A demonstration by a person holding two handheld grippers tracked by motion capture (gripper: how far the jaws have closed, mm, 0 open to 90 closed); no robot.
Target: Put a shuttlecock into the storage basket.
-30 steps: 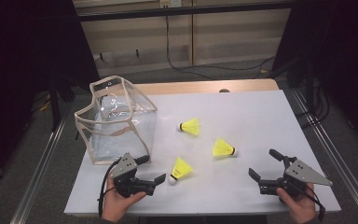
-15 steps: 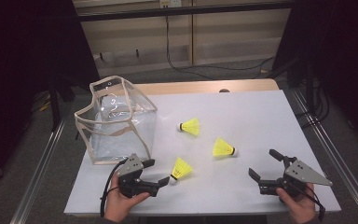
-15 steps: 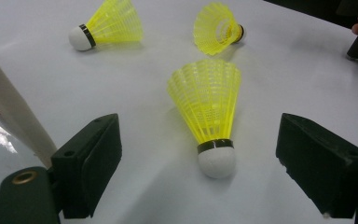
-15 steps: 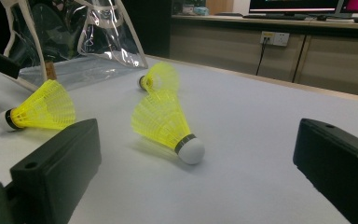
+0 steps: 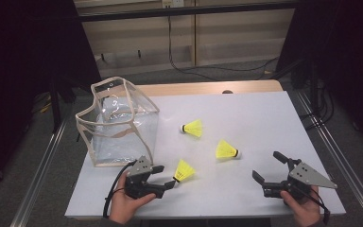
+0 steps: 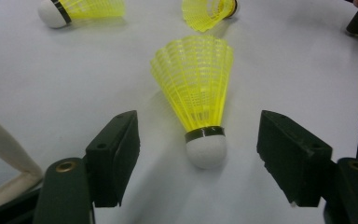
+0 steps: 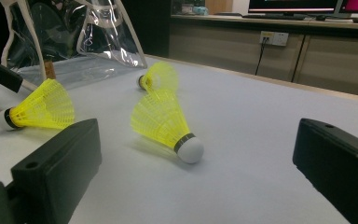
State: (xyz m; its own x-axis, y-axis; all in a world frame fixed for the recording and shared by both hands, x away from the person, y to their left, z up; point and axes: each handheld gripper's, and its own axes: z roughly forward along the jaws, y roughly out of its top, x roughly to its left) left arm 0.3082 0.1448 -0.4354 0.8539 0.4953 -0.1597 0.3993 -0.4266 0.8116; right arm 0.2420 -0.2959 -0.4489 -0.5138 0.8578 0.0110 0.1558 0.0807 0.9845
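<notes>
Shuttlecock, yellow plastic skirt with a white cork tip, lies on its side on the white table, near the front edge, cork pointing toward the left gripper. That gripper's black jaws have just been closing and stand either side of the cork, apart from it and not yet pressing. It looks very light and likely to roll or skid; the mesh skirt would probably flex and crush, so the firm cork or the black band above it seems the best place to take hold. Two more shuttlecocks lie farther back, well apart. The right gripper rests open and empty at the right front of the table. A clear bag with cream trim stands open at the left. The tabletop is smooth and matte. The room around is dim, with cabinets and cables behind
</notes>
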